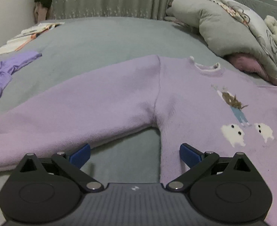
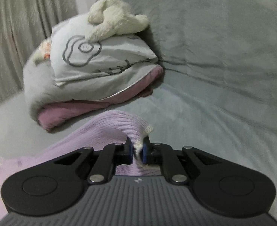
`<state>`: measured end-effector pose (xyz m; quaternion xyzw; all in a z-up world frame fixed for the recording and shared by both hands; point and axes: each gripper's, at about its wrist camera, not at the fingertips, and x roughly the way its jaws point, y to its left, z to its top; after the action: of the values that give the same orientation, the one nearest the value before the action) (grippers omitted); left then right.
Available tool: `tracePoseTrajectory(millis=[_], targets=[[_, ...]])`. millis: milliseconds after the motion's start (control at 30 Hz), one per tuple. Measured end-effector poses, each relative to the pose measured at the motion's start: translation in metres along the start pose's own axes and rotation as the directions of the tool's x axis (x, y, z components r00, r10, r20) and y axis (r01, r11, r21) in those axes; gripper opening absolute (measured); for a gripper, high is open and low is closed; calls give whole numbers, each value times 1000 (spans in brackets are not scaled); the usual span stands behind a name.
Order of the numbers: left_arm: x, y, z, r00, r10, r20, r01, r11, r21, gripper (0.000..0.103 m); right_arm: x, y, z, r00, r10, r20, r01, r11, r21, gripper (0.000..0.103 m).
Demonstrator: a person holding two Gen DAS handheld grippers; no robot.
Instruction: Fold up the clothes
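Left gripper (image 1: 135, 153): fingers spread wide, empty, poised over the gap between sleeve and body of the lilac sweater (image 1: 185, 101) lying flat ahead on the grey bed (image 1: 104, 43). Right gripper (image 2: 137, 153): fingers pinched on the sweater's white-edged cuff (image 2: 138, 137), the sleeve bunched up just ahead. Beyond, pillows (image 2: 93, 71) with a plush toy (image 2: 115, 22) on top.

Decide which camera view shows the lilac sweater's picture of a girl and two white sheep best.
The left wrist view: the lilac sweater lies spread out, its picture fully visible. The right wrist view shows only bunched knit and a white cuff pinched in the right gripper.
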<state>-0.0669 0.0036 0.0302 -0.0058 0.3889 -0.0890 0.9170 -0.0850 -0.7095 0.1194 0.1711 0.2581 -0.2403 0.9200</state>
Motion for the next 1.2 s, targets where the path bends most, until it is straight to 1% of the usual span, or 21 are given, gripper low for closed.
tracePoseTrajectory(millis=[100,267,333,400,467,500,533,600,667,700,733,767,800,833,867,900,967,1033,1067,1133,1200], targets=[[3,0,-1,1000,12,0,-12,1000,3,101,21,21,12,999,-41,10,42,998,-55,11],[14,5,2,1000,-9,-27,8,999,-43,102,15,8,16,989,-131,76,134,990,-35,13],[16,6,3,999,-27,-44,25,998,-59,102,23,6,14,986,-140,85,145,988,-60,13],[17,6,4,998,-38,-57,35,997,-62,102,49,19,4,983,-178,53,184,972,-146,16],[19,6,4,996,-49,-70,45,997,-65,102,68,26,-7,987,-156,-37,149,977,-154,19],[17,7,5,997,-47,-69,43,997,-63,102,67,25,-12,991,-126,-49,120,986,-119,25],[13,9,5,997,-40,-64,36,998,-59,102,58,22,-15,994,-109,-23,107,992,-71,29],[6,11,4,998,-44,-55,41,998,-43,102,35,11,-18,996,-78,38,77,996,33,52],[-4,12,0,997,-68,-47,67,998,-23,102,1,-6,-21,993,-48,112,33,990,136,64],[-6,12,-2,996,-78,-45,78,997,-18,102,-16,-13,-23,991,-25,135,1,985,174,64],[-10,13,-5,993,-108,-44,108,994,-18,102,-32,-17,-27,990,30,140,-58,978,201,64],[-14,14,-8,990,-135,-48,134,991,-23,102,-43,-18,-30,988,104,110,-125,971,204,64],[-16,14,-10,987,-152,-54,151,988,-31,102,-44,-17,-30,988,114,103,-133,970,204,64],[-18,13,-12,984,-166,-59,165,986,-37,102,-64,-9,-43,973,231,11,-229,952,205,64],[-20,12,-13,982,-179,-63,176,983,-41,102,-75,-2,-55,958,283,-49,-267,942,205,65],[-23,11,-16,980,-187,-65,185,982,-42,102,-82,8,-70,931,345,-123,-317,927,200,65],[-29,7,-24,976,-203,-79,200,979,-42,102,-95,29,-102,852,449,-269,-407,892,199,66],[-35,4,-36,965,-234,-119,227,971,-69,102,-106,60,-147,696,545,-467,-529,829,181,66],[-38,4,-41,957,-255,-139,243,965,-98,102,-113,71,-167,641,553,-532,-558,812,170,65],[-43,6,-52,937,-311,-160,288,945,-153,102,-121,74,-187,632,531,-565,-547,822,161,65],[-43,4,-65,907,-376,-187,342,920,-189,102,-129,76,-208,621,508,-596,-535,831,151,65]])
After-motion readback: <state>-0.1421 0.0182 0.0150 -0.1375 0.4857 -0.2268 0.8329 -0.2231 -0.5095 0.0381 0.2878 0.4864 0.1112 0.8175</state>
